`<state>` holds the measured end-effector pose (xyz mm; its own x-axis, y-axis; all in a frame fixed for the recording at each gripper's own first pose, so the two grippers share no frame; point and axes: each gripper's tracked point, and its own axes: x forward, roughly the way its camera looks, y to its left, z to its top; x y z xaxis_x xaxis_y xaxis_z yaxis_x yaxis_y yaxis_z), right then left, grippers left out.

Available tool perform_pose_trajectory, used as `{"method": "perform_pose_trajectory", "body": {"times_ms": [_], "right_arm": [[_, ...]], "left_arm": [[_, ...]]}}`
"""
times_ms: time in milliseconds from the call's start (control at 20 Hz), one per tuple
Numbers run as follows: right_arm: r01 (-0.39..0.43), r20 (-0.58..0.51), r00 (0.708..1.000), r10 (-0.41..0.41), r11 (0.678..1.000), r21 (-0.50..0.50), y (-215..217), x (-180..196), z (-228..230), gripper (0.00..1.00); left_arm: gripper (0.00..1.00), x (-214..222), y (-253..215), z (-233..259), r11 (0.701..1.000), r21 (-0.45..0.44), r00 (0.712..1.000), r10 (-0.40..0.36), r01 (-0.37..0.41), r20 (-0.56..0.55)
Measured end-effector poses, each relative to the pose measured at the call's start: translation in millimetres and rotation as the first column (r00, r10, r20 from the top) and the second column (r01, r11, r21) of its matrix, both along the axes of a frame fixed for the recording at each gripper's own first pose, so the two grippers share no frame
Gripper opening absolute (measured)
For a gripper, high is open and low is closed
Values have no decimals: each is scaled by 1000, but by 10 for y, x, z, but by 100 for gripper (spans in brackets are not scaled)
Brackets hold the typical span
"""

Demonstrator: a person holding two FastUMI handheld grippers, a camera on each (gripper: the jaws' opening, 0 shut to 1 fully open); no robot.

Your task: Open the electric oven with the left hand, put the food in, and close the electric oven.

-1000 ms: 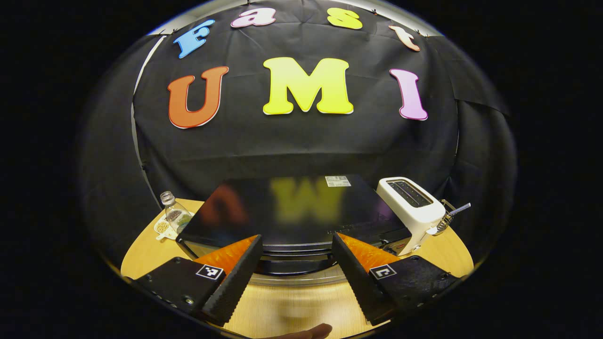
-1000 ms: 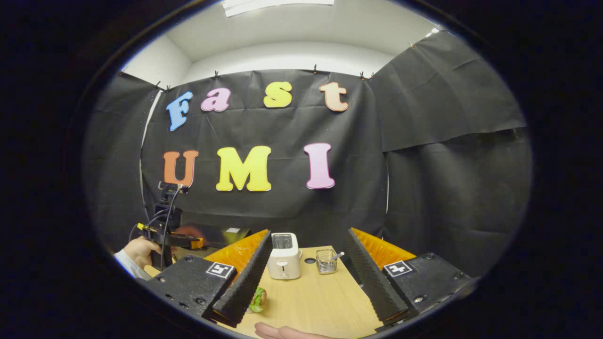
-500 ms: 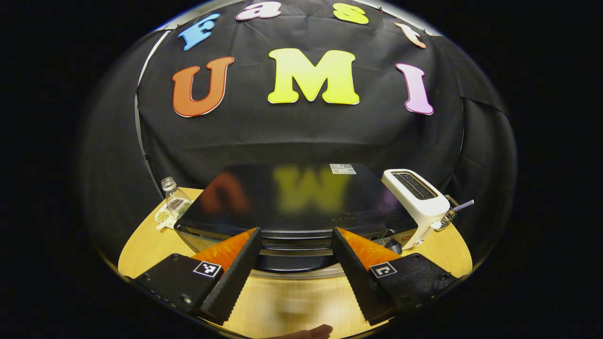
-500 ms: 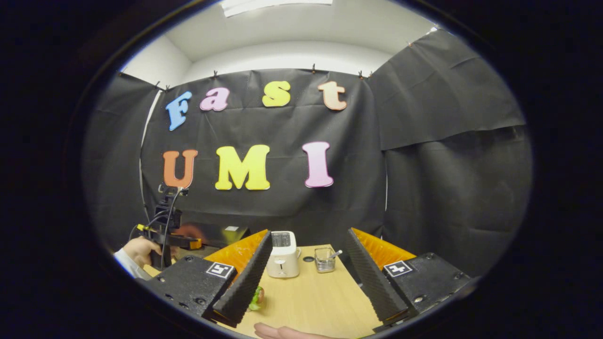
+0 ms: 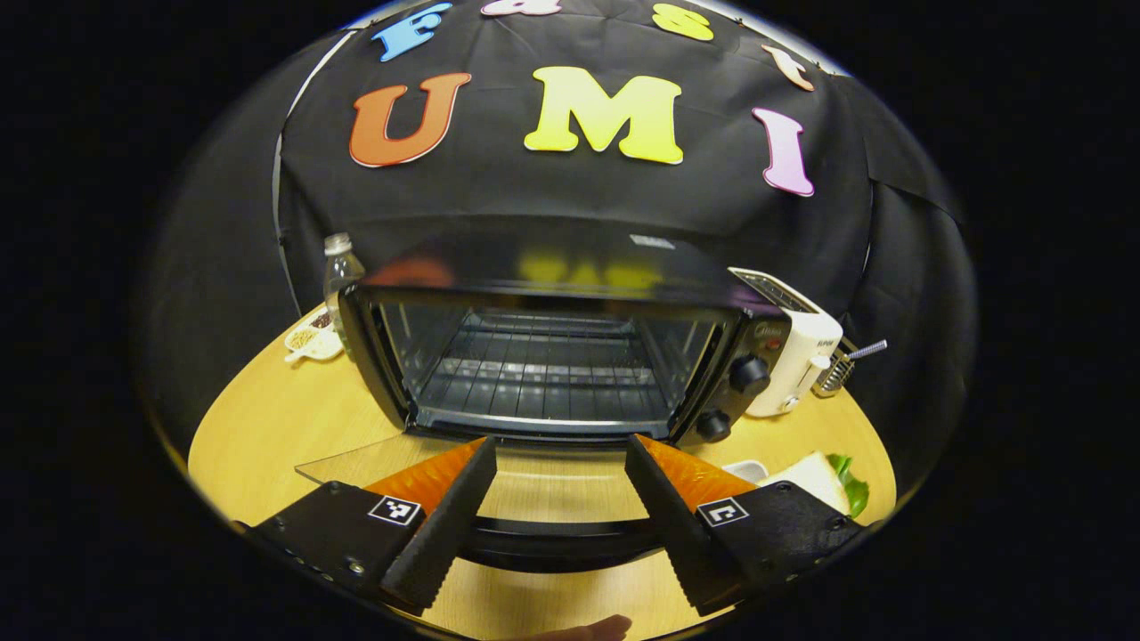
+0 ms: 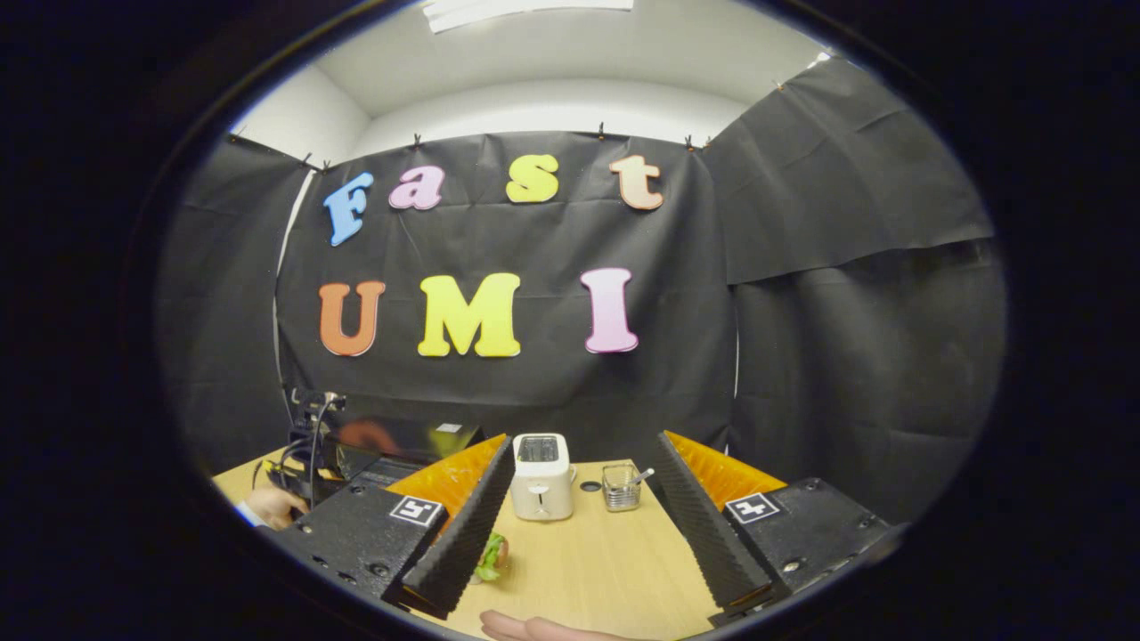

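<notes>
Electric oven [image 5: 552, 347] open at table [image 5: 267, 418] centre, glass door [image 5: 534, 485] down flat w/ handle betw. fingers of left hand-held gripper [image 5: 557, 521], released, sandwich [image 5: 824, 481] near right, right hand-held gripper [image 6: 579, 534] released over table.

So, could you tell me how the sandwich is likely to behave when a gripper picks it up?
The sandwich looks like soft bread with a lettuce leaf sticking out, so it will probably squash under a firm pinch. As a stack, it could slide apart or shed the leaf if tilted. It is likely light, so a gentle, level grip should do.
</notes>
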<state>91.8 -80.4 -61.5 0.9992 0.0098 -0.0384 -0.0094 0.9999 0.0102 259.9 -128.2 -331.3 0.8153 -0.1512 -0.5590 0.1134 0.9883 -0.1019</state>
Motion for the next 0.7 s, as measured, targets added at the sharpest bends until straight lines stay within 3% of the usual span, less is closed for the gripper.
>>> {"method": "perform_pose_trajectory", "body": {"times_ms": [150, 200, 250, 300, 350, 400, 450, 500, 550, 600, 700], "right_arm": [[-12, -10, 1000, 11, 1000, -17, 73, -14, -57, 100], [-17, -15, 1000, 17, 1000, -21, 102, -11, -83, 89], [-24, -21, 1000, 23, 999, -23, 136, -16, -97, 100], [-31, -28, 999, 30, 999, -23, 170, -11, -123, 90], [-36, -33, 999, 35, 999, -23, 193, -4, -143, 90], [-38, -40, 998, 37, 999, -23, 196, 2, -170, 100], [-40, -45, 998, 39, 999, -23, 206, 13, -180, 90], [-40, -49, 998, 39, 999, -22, 209, 16, -193, 100], [-40, -53, 998, 39, 999, -19, 208, 19, -200, 90], [-42, -56, 998, 41, 999, -17, 209, 23, -209, 100], [-42, -59, 997, 41, 999, -15, 199, 28, -224, 100]], "left_arm": [[96, -201, -12, -180, 1000, 4, 1000, -8, 8, -18], [96, -225, -11, -193, 1000, 3, 1000, -7, 7, -13], [97, -259, -11, -220, 1000, 5, 1000, -7, 7, -19], [97, -294, -15, -232, 1000, 10, 1000, -10, 10, -26], [97, -325, -20, -267, 1000, 11, 999, -11, 12, -46], [97, -366, -21, -307, 1000, 10, 997, -10, 11, -74], [97, -406, -31, -371, 1000, 7, 994, -11, 12, -109], [97, -460, -31, -433, 1000, 5, 989, -8, 9, -150], [97, -523, -37, -493, 1000, 5, 981, -6, 7, -193], [97, -598, -30, -578, 1000, 9, 970, -2, 4, -243], [97, -697, -1, -621, 999, 38, 961, -9, 21, -276]]}}
